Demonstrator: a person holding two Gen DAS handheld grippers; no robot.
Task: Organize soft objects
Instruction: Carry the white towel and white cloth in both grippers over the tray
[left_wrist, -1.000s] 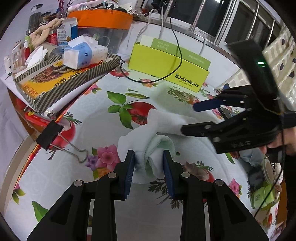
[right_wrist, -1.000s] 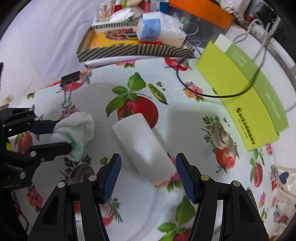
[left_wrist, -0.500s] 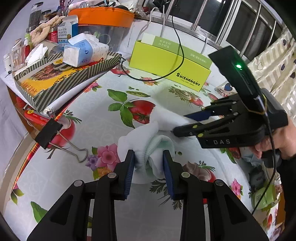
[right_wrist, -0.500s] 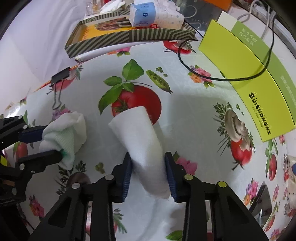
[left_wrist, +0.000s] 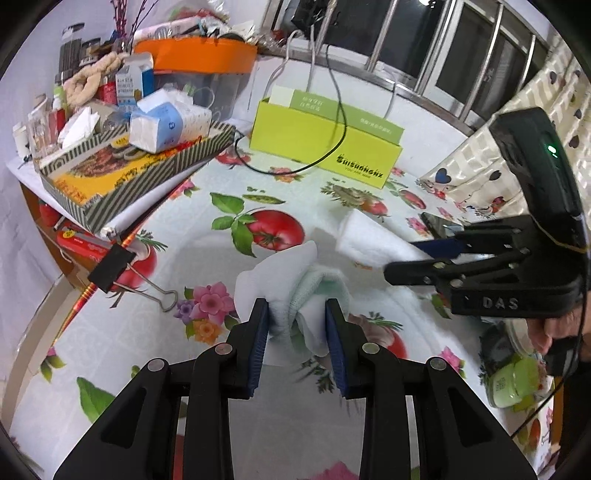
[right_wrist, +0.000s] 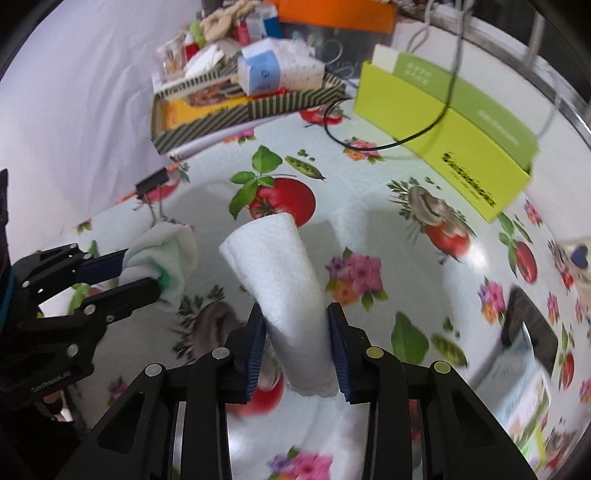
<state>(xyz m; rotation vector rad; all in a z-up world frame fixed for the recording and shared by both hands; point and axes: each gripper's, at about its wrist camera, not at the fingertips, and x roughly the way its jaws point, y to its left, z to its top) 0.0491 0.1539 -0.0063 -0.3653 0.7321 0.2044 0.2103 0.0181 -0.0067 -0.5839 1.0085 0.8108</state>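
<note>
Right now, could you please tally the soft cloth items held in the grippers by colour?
White rolled towel, held in the right gripper: 1
White-and-mint bundled cloth, held in the left gripper: 1
Total: 2

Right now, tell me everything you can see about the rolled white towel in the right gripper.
The rolled white towel looks like soft terry cloth, wound into a loose tube that flares slightly toward its far end. The right gripper is closed on its near end, both blue pads pressing its sides, jaws having just closed. It juts forward at a slant over the fruit-print tablecloth, its far end over a printed tomato; whether it touches the cloth is unclear. A frayed edge hangs below the jaws. It stands apart from the white-and-green bundle in the left gripper.
</note>
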